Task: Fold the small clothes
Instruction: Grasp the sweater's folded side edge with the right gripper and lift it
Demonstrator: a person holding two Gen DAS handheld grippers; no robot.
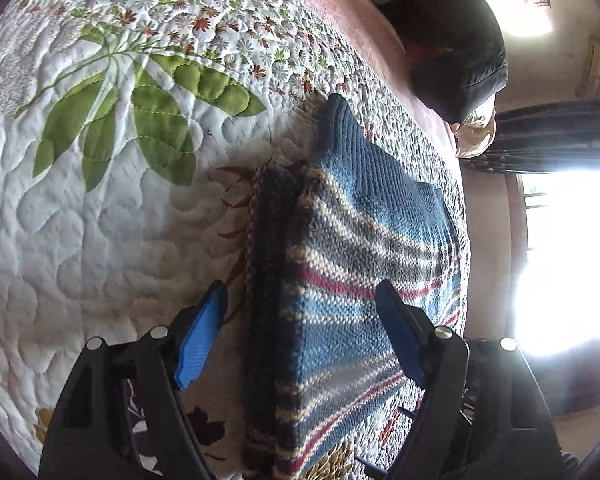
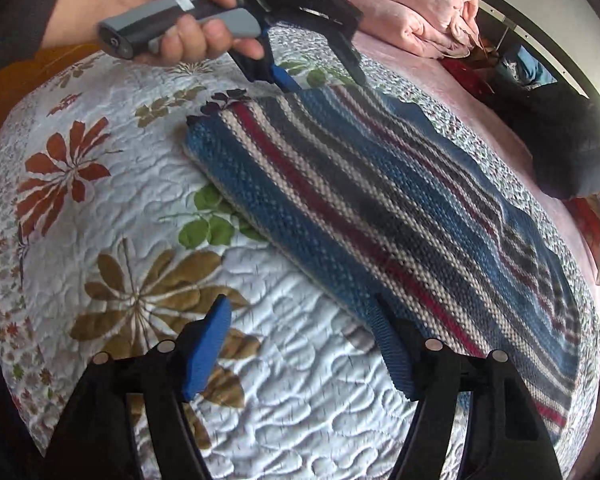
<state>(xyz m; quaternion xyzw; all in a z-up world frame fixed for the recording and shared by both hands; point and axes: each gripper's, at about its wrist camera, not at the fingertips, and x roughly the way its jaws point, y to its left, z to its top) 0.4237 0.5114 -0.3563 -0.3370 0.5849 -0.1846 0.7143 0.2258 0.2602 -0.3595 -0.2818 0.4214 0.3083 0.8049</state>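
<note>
A knitted garment (image 1: pixel 352 248) striped in blue, cream, grey and red lies folded flat on the floral quilt (image 1: pixel 80 200). In the left wrist view my left gripper (image 1: pixel 300 300) hovers open over its near folded edge, blue pads spread to either side, nothing pinched. In the right wrist view the same garment (image 2: pixel 380 200) runs diagonally across the quilt (image 2: pixel 120 200). My right gripper (image 2: pixel 304 316) is open above its lower edge, the right pad just over the knit. The left gripper (image 2: pixel 316 76), held by a hand (image 2: pixel 180 12), hangs over the garment's far end.
Pink bedding (image 2: pixel 420 8) is piled at the back of the bed. A dark cushion (image 1: pixel 456 48) and dark clothes (image 2: pixel 568 148) sit along the bed's far edge. Bright windows (image 1: pixel 560 260) lie beyond the bed. Bare quilt stretches left of the garment.
</note>
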